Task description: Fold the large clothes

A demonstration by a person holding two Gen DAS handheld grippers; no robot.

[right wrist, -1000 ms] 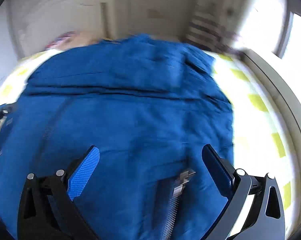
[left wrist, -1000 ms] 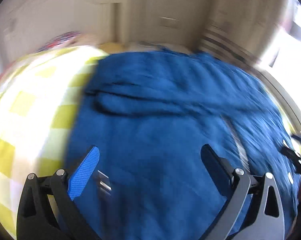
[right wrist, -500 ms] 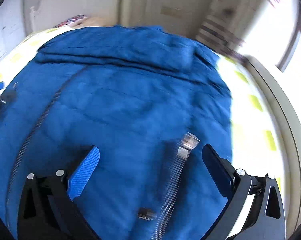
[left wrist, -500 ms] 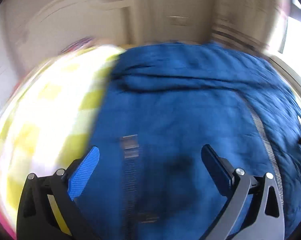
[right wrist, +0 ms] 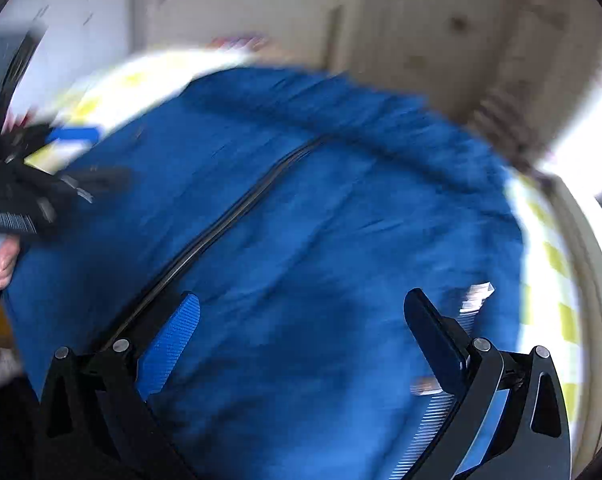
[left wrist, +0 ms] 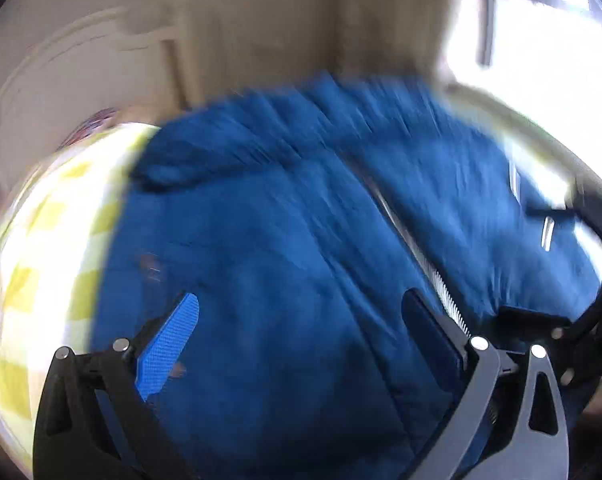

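A bed covered by a yellow-and-white checked sheet (left wrist: 41,248) fills the room's lower half, set against cream panelled walls (left wrist: 229,32) with a bright window (left wrist: 541,36) at the right. Spread flat across most of the sheet lies a large blue zip-up jacket (left wrist: 285,240), its fabric blurred by motion; the zipper (right wrist: 221,224) runs diagonally up its middle, and a second strip of zipper teeth (right wrist: 429,424) lies near the right edge. The left gripper (left wrist: 301,344) hangs over the jacket with fingers wide apart, holding nothing. The right gripper (right wrist: 301,344) hangs likewise, fingers spread and empty. A person's hand (right wrist: 1,264) shows at the far left.
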